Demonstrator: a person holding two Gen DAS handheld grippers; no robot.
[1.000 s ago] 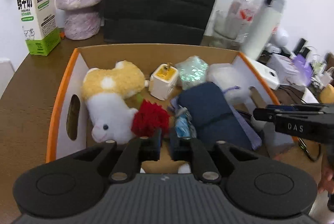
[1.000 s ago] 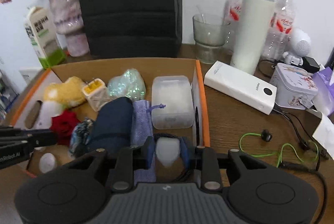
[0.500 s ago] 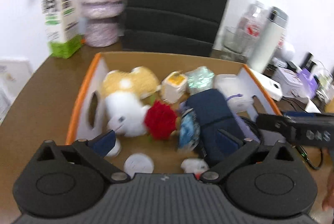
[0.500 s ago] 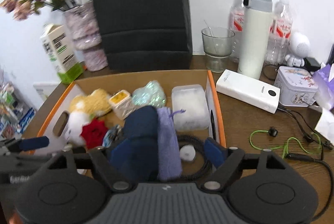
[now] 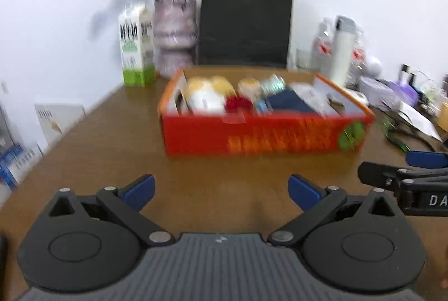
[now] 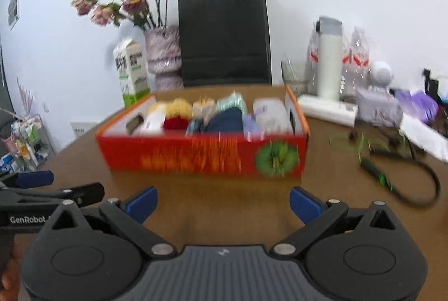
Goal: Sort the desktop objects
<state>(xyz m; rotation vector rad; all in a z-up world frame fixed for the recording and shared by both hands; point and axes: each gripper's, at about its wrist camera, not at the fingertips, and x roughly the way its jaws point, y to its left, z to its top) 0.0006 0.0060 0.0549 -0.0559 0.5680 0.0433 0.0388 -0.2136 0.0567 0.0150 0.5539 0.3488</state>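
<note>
Both views motion-blurred; fine detail inside the box not readable.

Left gripper [image 5: 221,190]: blue-padded jaws spread wide, nothing between them, only bare brown wooden tabletop [image 5: 112,149] under the gap. Jaws at full spread over the last half second.

Right gripper [image 6: 223,203]: blue-padded jaws likewise wide, having just been opening, nothing between them. Seen also at the right edge of the left wrist view as a black arm with a blue tip.

Red-and-orange open-topped cardboard box [image 5: 263,134] stood on the tabletop ahead of both grippers, well apart from the fingertips, bare wood between. Near long wall of the box turned toward the cameras, green round print at its right end. In the left view, box ahead and a little right of the jaw gap; in the right view, ahead and a little left [image 6: 204,154].

Contents packed in one row inside the box, none touching either gripper:
- yellow-and-white plush toy [image 5: 208,95] at left end
- red fluffy flower [image 5: 238,104] beside it
- dark navy fabric pouch [image 5: 288,102] right of centre
- clear plastic lidded container [image 6: 270,113] near right end wall

Behind the box: green-and-white milk carton [image 5: 137,48], mottled pink vase with dried flowers [image 5: 175,34], black paper carrier bag [image 5: 246,20], white tall flask [image 6: 329,64].

Right of the box: green cable [image 6: 372,155] loose on the wood.
</note>
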